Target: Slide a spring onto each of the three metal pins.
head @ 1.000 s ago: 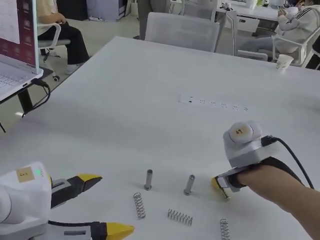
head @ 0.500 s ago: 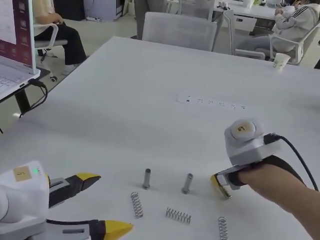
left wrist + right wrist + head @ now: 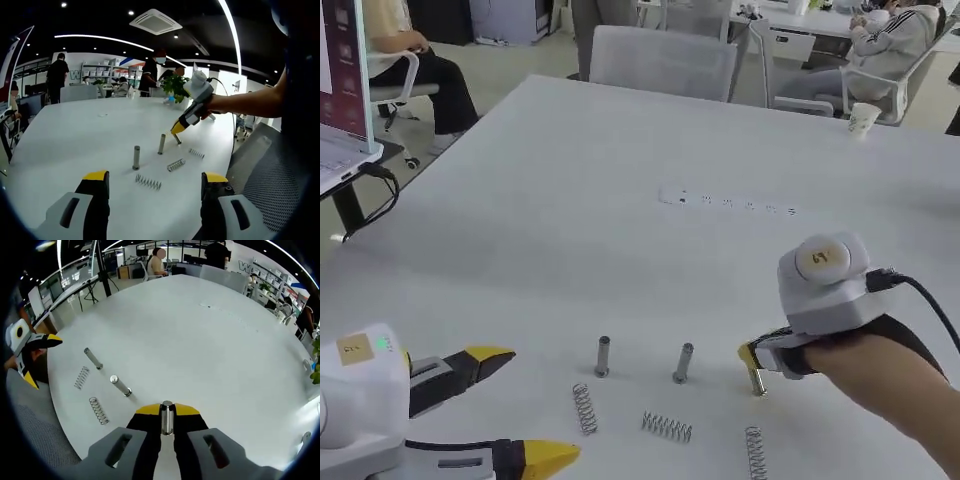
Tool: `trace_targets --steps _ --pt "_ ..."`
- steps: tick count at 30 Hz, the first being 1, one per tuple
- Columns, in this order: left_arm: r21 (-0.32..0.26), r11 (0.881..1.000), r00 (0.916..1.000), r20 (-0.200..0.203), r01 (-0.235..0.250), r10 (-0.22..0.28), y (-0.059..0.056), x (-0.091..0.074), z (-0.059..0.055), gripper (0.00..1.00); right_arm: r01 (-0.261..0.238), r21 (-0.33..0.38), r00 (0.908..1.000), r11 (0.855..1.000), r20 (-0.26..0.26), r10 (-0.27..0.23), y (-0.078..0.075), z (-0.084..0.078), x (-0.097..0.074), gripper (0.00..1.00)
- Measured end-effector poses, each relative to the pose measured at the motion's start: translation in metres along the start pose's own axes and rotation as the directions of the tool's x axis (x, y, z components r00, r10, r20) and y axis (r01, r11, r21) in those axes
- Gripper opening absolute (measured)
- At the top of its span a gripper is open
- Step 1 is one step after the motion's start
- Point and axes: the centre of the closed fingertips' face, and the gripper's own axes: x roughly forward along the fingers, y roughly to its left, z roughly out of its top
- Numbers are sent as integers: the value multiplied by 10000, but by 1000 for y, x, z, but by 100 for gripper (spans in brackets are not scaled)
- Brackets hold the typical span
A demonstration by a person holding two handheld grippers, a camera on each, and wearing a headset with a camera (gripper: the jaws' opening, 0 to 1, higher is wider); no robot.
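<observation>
Two metal pins (image 3: 603, 356) (image 3: 684, 362) stand upright on the white table (image 3: 620, 230). A third pin (image 3: 758, 380) is clamped between the jaws of my right gripper (image 3: 753, 361); in the right gripper view this pin (image 3: 167, 419) sits in the shut gripper (image 3: 167, 412). Three springs (image 3: 583, 408) (image 3: 667, 428) (image 3: 754, 452) lie flat in front of the pins. My left gripper (image 3: 520, 408) rests open at the bottom left, nothing between its jaws; its own view shows the gripper (image 3: 155, 177) wide apart just short of the nearest spring (image 3: 148, 182).
A flush power strip (image 3: 725, 203) is set into the table farther back. A paper cup (image 3: 863, 118) stands at the far right edge. A laptop (image 3: 340, 100) sits on a side desk to the left. Chairs (image 3: 665, 62) and seated people are beyond the table.
My right gripper has risen and tipped a little, so the held pin now hangs in sight under its tips. The left gripper has hardly moved. The camera has shifted.
</observation>
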Motion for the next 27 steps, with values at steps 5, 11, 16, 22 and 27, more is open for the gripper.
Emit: trace_targets --steps 5,11,16,22,27 --pt "49 10000 10000 -42 34 -33 -1 1 0 71 15 -24 9997 10000 236 -15 0 -1 -3 5" --pt "59 10000 10000 -30 33 -33 -2 1 0 71 21 12 9988 10000 494 -22 1 -2 -6 5" --pt "42 10000 10000 -54 43 -42 -3 2 -1 71 -18 18 9969 10000 784 16 1 -2 -8 5" --pt "21 10000 9999 -78 81 -81 -4 3 -1 71 -40 9 9945 10000 1046 39 4 -1 -12 5" --pt "63 9999 9999 -102 117 -117 -6 3 -1 71 -34 56 9942 10000 1073 27 3 -1 -12 5"
